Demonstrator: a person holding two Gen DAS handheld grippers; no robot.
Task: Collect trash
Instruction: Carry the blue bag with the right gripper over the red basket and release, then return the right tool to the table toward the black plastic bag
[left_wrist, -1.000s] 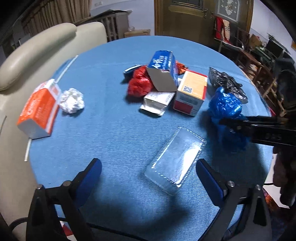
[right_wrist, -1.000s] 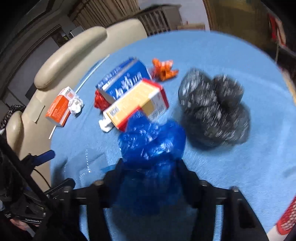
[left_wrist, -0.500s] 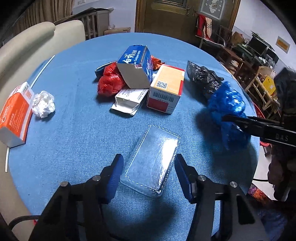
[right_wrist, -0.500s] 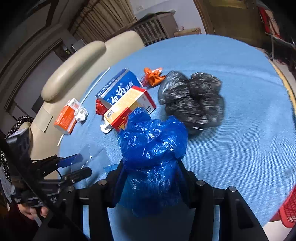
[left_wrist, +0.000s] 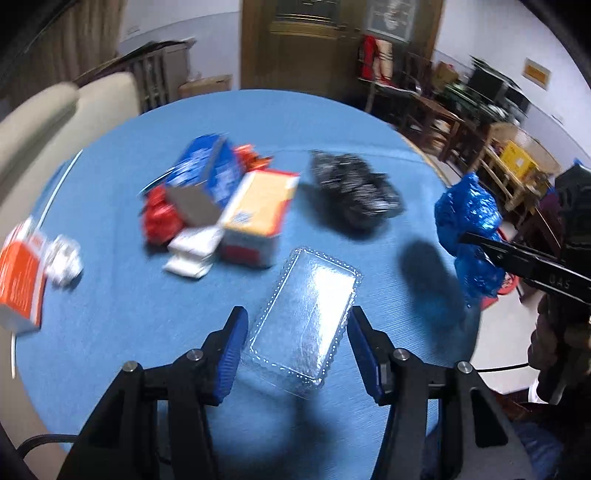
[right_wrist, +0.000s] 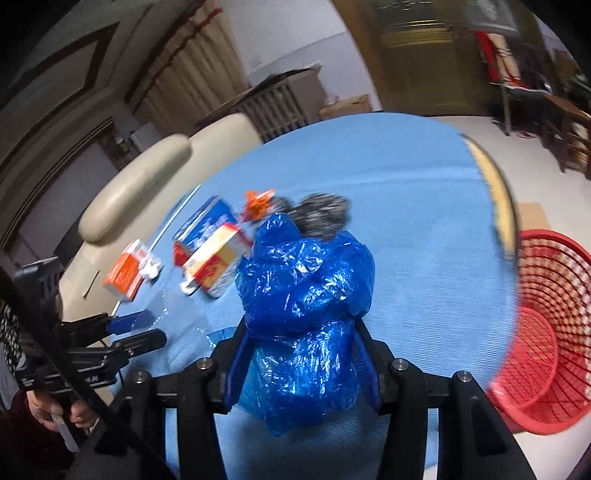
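The right gripper (right_wrist: 303, 362) clamps the blue bag (right_wrist: 306, 295), lifted off the table (right_wrist: 424, 221), with the red basket (right_wrist: 546, 332) at its three o'clock. The left gripper (left_wrist: 295, 347) pinches the clear tray (left_wrist: 306, 314). This is the carrying step; next, each load probably has to swing over the basket before being let go.

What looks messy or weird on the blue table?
Trash is scattered around: a blue carton lies tipped with its end torn open beside a yellow box, a crumpled black bag and an orange carton. Nothing looks spilled.
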